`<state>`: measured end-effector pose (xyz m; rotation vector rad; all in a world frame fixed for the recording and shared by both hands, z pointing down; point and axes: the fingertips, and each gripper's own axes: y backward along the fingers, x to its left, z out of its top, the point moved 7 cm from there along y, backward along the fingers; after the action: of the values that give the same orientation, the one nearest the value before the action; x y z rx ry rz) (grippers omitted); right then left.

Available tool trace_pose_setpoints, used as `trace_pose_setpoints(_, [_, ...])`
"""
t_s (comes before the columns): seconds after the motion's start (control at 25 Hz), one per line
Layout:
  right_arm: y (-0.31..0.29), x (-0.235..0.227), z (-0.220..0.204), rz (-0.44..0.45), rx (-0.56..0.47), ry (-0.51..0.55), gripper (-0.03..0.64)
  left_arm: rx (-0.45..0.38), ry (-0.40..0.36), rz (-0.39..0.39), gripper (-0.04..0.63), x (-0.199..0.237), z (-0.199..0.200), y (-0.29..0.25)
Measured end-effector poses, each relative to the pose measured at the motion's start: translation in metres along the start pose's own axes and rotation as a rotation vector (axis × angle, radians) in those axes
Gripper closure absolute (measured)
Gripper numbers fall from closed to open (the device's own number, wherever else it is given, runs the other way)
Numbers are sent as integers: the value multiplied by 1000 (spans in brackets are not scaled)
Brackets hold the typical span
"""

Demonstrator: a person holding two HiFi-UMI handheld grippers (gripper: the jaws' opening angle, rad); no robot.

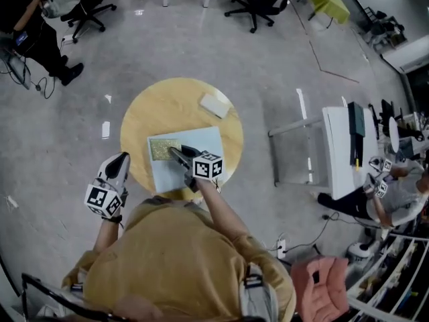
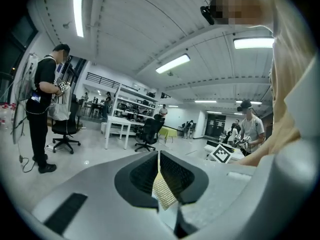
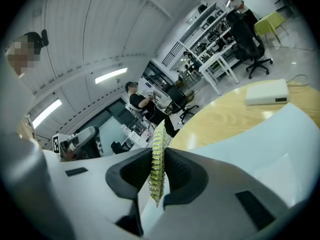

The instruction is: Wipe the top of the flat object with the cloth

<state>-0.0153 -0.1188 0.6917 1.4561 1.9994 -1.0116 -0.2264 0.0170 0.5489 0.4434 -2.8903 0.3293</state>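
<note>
Starting at the left, my left gripper [image 1: 121, 159] hangs at the rim of the round table [image 1: 167, 102], off the work. Its own view shows the jaws brought together at the tips with nothing that I can see between them. The yellow weave in the gap behind them looks to me like the cloth [image 1: 161, 148] lying beyond, not something gripped.

The cloth lies on the upper-left part of the flat board [image 1: 201, 143], a pale blue sheet lying on the near half of the table. I judge the cloth light, limp and a little grippy from its coarse, glittery weave. It should drag rather than slide, so a pinch along one edge with the rest trailing flat suits a wipe. The board looks thin, stiff and smooth, and light enough to skate on the wood (the idle left gripper could pin a corner).

Further right, my right gripper [image 1: 173, 151] sits over the cloth. Its view shows the jaws clamped on it, the fabric standing edge-on between the pads and poking out past the tips.

The head view alone gives me the layout: cloth, board and how much bare blue lies to the right. Only the gripper views settle the grip. Far right on the table lies a white block [image 1: 214, 104], clear of the board.
</note>
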Motion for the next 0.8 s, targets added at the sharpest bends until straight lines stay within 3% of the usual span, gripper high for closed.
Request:
trace_pose_setpoints(0.36, [-40, -16, -10, -68, 199, 34, 555, -14, 13, 126, 580, 1, 3, 32])
trace_pose_setpoints(0.8, [-31, -45, -7, -228, 240, 97, 552, -31, 11, 123, 580, -2, 2, 21])
